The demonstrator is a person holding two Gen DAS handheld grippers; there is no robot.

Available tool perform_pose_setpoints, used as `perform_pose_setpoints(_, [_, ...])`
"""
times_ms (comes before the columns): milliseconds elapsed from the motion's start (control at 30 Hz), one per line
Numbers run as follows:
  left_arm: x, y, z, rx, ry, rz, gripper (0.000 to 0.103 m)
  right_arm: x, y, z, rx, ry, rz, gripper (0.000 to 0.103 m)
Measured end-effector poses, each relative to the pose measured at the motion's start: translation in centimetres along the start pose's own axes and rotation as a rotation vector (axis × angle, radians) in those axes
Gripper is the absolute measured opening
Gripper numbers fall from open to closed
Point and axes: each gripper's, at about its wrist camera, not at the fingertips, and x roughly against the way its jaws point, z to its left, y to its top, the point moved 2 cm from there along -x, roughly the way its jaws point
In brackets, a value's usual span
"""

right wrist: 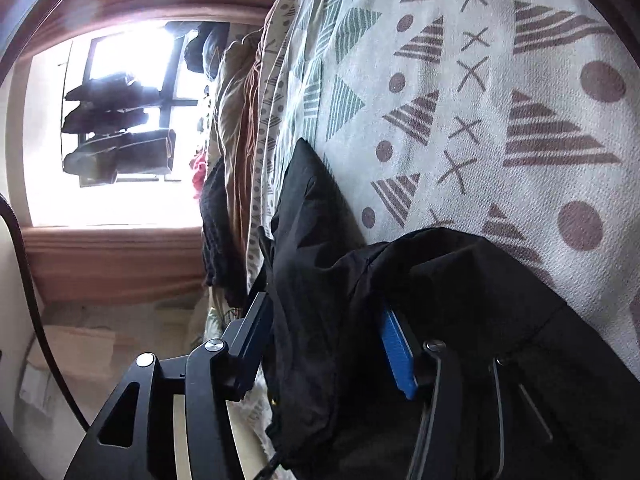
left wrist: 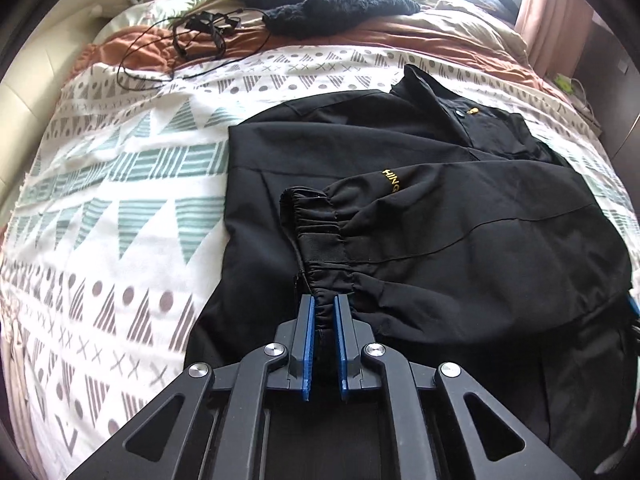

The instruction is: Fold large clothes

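Pinching the elastic cuff point(left wrist: 320, 240) of the black jacket point(left wrist: 460, 208), the left gripper point(left wrist: 324, 306) is clamping its blue pads on gathered cuff fabric, with the sleeve lying across the jacket's body on the patterned bedspread point(left wrist: 120, 208). Beside the jacket's near edge, the right gripper point(right wrist: 324, 332) is standing half spread with a bunch of jacket cloth between its jaws, though whether the pads are actually pressing on it I cannot tell. Judging from this, the sleeve is being folded inward, so the cuff should travel low and flat across the jacket while the right side is keeping the body from sliding.
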Motion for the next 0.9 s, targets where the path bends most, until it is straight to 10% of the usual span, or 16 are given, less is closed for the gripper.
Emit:
perform_pose_setpoints(67, [0.4, -0.2, 0.2, -0.001, 0.009, -0.002, 0.01, -0.6, -0.1, 0.2, 0.024, -0.015, 0.001, 0.048])
perform_pose_setpoints(133, [0.3, -0.4, 0.7, 0.017, 0.006, 0.009, 0.011, -0.5, 0.2, 0.7, 0.07, -0.065, -0.038, 0.012])
perform_pose_setpoints(167, [0.3, -0.4, 1.1, 0.04, -0.002, 0.019, 0.011, -0.4, 0.5, 0.6, 0.087, -0.089, -0.052, 0.011])
perform_pose_setpoints(533, [3.2, -0.9, 3.8, 0.143, -0.057, -0.025, 0.014, 1.8, -0.1, 0.0, 0.067, -0.146, -0.042, 0.037])
perform_pose_setpoints(700, [1.9, -2.0, 2.2, 0.124, -0.122, -0.002, 0.068, 1.1, -2.2, 1.7, 0.156, -0.169, 0.015, 0.037])
perform_pose_setpoints(900, [-0.7, -2.6, 0.8, 0.109, -0.086, 0.03, 0.067, -0.7, -3.3, 1.3, 0.18, -0.199, 0.078, 0.037])
